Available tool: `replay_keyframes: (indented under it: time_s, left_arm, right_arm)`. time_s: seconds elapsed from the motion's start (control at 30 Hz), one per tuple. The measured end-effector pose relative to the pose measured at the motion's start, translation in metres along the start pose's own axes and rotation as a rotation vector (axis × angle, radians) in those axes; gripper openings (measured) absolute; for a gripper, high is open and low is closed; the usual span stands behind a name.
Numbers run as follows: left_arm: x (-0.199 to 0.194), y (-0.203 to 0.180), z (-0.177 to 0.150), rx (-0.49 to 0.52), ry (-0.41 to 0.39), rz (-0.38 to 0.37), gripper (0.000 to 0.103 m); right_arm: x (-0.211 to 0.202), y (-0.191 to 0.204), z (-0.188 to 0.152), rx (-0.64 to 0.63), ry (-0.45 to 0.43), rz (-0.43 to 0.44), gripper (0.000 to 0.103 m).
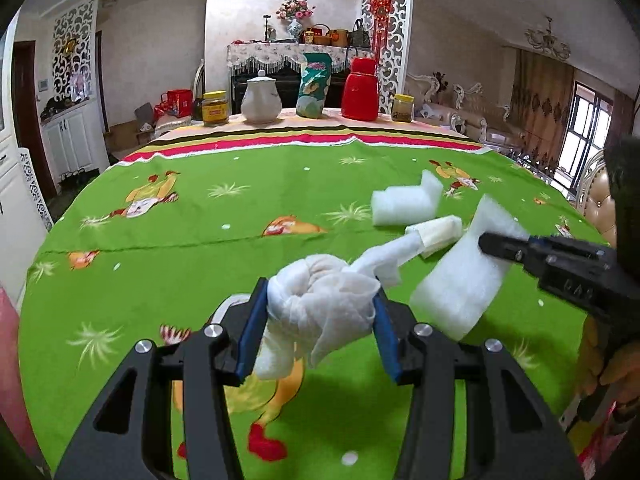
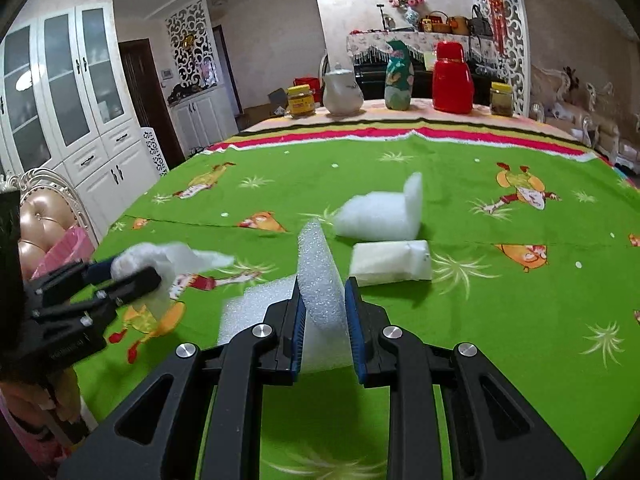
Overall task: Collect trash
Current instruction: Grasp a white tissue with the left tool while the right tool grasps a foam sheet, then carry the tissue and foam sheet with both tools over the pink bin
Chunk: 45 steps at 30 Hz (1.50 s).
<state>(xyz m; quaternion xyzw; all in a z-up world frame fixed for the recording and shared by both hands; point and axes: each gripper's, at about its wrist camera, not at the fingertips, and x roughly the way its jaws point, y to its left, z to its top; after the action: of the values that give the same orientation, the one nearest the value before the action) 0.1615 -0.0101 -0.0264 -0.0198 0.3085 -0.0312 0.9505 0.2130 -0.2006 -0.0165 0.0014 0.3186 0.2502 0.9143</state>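
Gripping a crumpled white cloth wad (image 1: 324, 300) between the blue pads of the left gripper (image 1: 320, 328), jaws clenched on it from both sides, one twisted tail of the cloth trailing forward above the green tablecloth (image 1: 192, 232). Pinching a bent slab of white foam (image 2: 320, 276) in the right gripper (image 2: 325, 320), jaws pressed tight on the slab's thin edge, the rest of it folding down to the left of the fingers. Holding both loads clear of the cloth-covered table, the two grippers near each other, each showing at the edge of the other's view.

Lying further out on the tablecloth: an L-shaped foam piece (image 2: 380, 212) with one end standing upright, and just in front of it a small cream-white packet (image 2: 392, 262), flat on the cloth, the two close but apart.

Standing in a row along the striped far edge: a yellow-lidded jar (image 2: 300, 100), a white teapot (image 2: 342, 92), a green patterned bag (image 2: 398, 80), a red thermos (image 2: 452, 78), a smaller jar (image 2: 501, 98).
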Motion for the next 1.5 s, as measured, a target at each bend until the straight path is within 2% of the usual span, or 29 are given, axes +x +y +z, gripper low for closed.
replay_keyframes:
  time_s: [0.47,0.7,1.07,1.5]
  left_arm:
    - [-0.04,0.023,-0.022,-0.036,-0.046,-0.046,0.048]
    - [-0.062,0.038,-0.032,-0.051,-0.069,-0.064,0.048]
    - [-0.119,0.068,-0.053,-0.066,-0.13,-0.076,0.049]
    - [-0.129,0.098,-0.075,-0.096,-0.111,-0.072,0.049]
  right_arm:
    - [-0.029,0.06,-0.025,0.0,-0.031,-0.076,0.023]
    - [-0.043,0.085,-0.04,0.03,-0.047,-0.06,0.023]
    - [-0.062,0.128,-0.054,0.033,-0.076,-0.044,0.023]
    - [-0.041,0.166,-0.062,-0.013,-0.034,-0.009,0.023]
